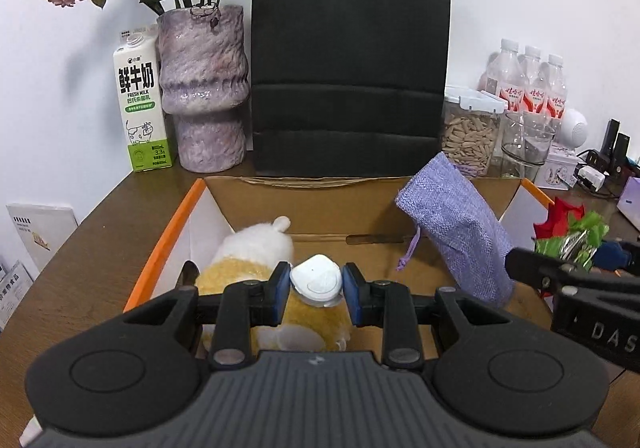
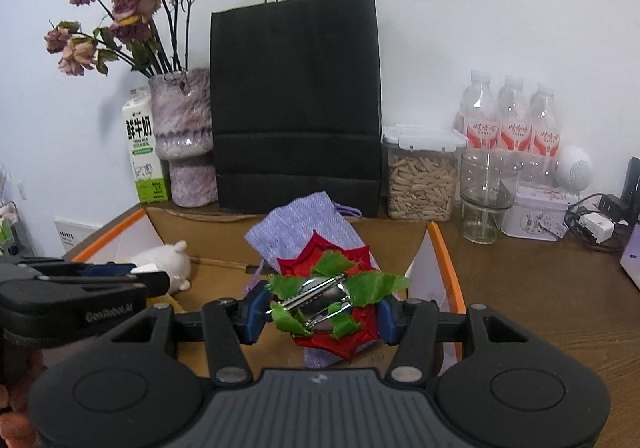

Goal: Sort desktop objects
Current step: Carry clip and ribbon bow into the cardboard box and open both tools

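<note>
Desk edge beside open box

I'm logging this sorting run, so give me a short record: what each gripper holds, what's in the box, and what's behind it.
left gripper: shut on white case, over the box
right gripper: shut on red flower clip, over the box
box: open cardboard, orange edges
in box: plush toy, purple pouch leaning at the right side
behind box: black bag, vase, milk carton, seed jar, glass, bottles
</note>
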